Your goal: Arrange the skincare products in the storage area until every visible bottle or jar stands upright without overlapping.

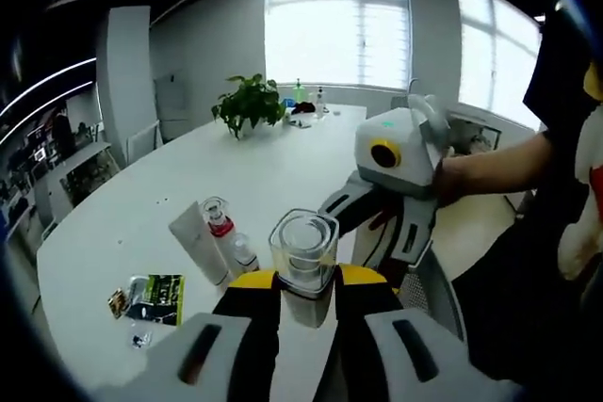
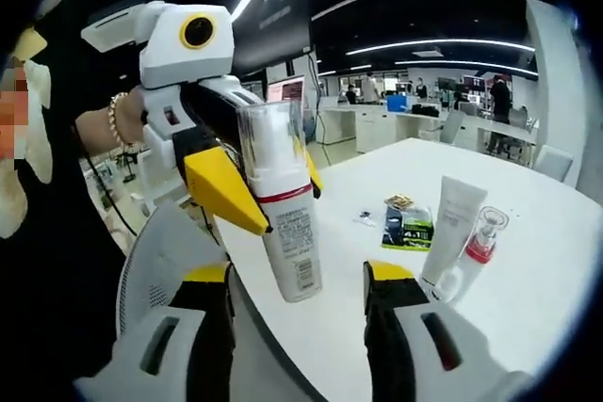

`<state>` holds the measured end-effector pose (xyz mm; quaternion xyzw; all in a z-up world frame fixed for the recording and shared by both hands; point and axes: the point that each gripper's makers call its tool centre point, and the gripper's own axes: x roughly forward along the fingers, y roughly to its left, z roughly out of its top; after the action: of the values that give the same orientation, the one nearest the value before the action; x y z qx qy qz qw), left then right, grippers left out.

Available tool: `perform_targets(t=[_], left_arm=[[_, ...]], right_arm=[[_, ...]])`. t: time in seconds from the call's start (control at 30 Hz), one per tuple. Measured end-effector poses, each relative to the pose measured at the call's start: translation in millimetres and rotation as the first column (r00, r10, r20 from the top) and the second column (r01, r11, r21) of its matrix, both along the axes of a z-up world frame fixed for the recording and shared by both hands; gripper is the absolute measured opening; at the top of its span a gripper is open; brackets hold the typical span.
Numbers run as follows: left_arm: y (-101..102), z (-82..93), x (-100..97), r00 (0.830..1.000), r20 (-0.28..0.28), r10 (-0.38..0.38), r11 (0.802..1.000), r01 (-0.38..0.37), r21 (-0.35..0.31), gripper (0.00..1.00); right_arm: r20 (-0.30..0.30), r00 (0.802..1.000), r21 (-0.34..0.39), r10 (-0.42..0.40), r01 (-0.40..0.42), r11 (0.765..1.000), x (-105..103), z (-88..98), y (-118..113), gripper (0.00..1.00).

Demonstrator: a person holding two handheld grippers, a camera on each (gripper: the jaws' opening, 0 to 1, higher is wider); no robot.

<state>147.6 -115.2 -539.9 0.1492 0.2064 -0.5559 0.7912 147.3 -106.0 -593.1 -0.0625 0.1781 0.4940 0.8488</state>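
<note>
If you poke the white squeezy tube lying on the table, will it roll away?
Probably not far. The white tube looks flattened toward one end, so it would likely slide or pivot instead of rolling. It lies against the small red-collared bottle, which might get nudged and tip. The tube looks soft, so it may dent a little when squeezed.

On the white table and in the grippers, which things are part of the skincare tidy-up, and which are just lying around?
Part of the job:
- white pump bottle with clear cap, held in the left gripper
- white tube
- clear bottle with red collar
- small white bottle

Just lying about:
- green packet
- small snack wrapper
- potted plant
</note>
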Motion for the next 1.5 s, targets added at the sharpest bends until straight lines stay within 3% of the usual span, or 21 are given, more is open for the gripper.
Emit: perform_targets(t=[0.27,0.6,0.7,1.1,1.33,1.5], left_arm=[[-5.4,-16.8,10.9,1.000,-0.018,-0.008,1.000,0.008,0.012,0.18],[-6.8,-38.0,30.5,1.000,-0.025,-0.010,1.000,0.010,0.017,0.18],[-8.6,-46.0,35.9,0.999,-0.030,-0.010,1.000,0.011,0.020,0.18],[-13.0,-83.7,67.8,0.999,-0.037,-0.019,0.999,0.020,0.037,0.18],[-14.3,-103.6,88.5,0.998,-0.059,0.004,0.999,-0.002,0.033,0.18],[-18.7,-122.6,99.8,0.998,-0.055,0.000,0.999,0.003,0.042,0.18]], right_arm=[[-0.014,0.989,-0.007,-0.144,0.144,0.990,7.4,-9.0,-24.3,0.75],[-0.019,0.952,-0.021,-0.306,0.306,0.952,17.5,-25.8,-53.5,0.90],[0.005,0.927,-0.049,-0.374,0.374,0.926,18.0,-32.9,-65.4,0.99],[-0.027,0.881,-0.073,-0.473,0.470,0.879,13.0,-57.7,-79.6,1.00],[-0.014,0.851,-0.085,-0.525,0.522,0.849,21.4,-58.4,-90.6,1.00],[-0.027,0.855,-0.102,-0.519,0.514,0.852,22.0,-63.7,-86.1,1.00]])
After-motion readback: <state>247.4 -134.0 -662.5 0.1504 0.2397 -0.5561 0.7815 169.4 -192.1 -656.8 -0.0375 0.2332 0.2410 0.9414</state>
